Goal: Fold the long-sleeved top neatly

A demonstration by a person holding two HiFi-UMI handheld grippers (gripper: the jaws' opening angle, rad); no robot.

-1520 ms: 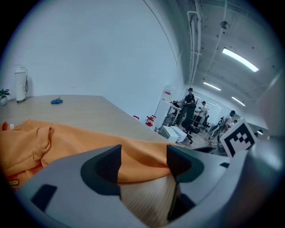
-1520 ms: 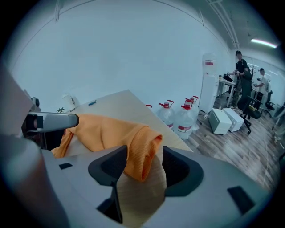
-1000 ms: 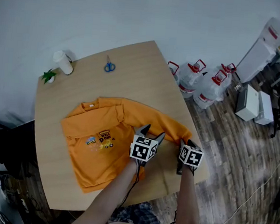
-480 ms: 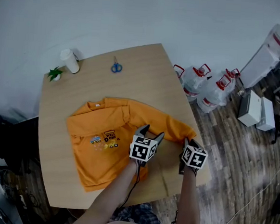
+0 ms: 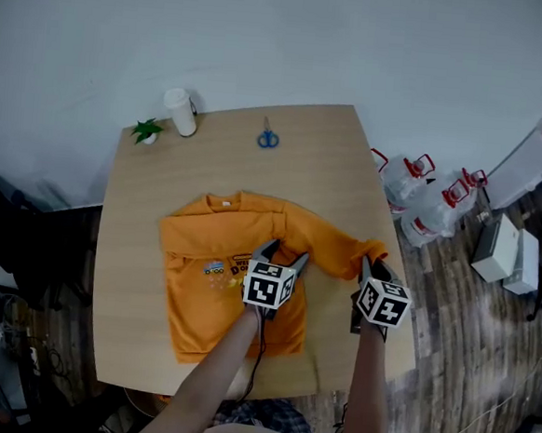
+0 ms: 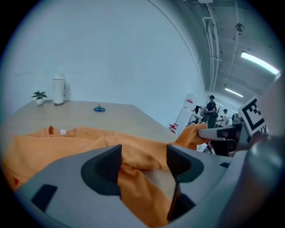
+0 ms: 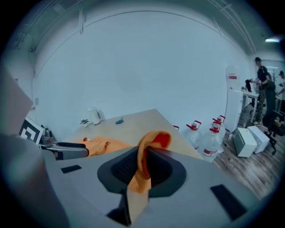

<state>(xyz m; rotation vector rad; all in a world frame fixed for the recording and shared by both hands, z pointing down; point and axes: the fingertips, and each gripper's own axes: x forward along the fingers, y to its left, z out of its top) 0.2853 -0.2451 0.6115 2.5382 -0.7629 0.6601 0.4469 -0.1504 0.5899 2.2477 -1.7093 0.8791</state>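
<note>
Top [image 5: 221, 263]: orange, long-sleeved, spread front up; its body lies under and ahead of my left claw, collar away from me, hem toward me.
Sleeve [image 5: 329, 248]: it runs from just beside my left claw's tips across to my right claw, a little rumpled along the way.
Cuff [image 7: 153, 140]: ribbed, doubled over, standing up between my right claw's jaws.
Right claw [image 5: 372, 266]: it has just been closing and is now pinching the cuff, with cloth trailing down from the pads.
Left claw [image 5: 284, 254]: jaws spread wide over the place where sleeve meets body. A ridge of orange cloth passes between them, but I judge the pads are not pressing it.
Table [image 5: 141, 210]: pale wood, under both claws; its edge is just right of my right claw.
Beyond the claws: scissors [image 5: 268, 140], a cup [image 5: 178, 110] and a small plant [image 5: 147, 131] sit at the table's far edge, well apart from the top.
Step in hand: as I judge it, folding this sleeve in over the body, with the cuff taken up.
Next move: it calls for carrying the cuff leftward across the chest, holding the cloth down with my left claw at the shoulder so the crease falls straight, then laying the sleeve flat without dragging the body.
</note>
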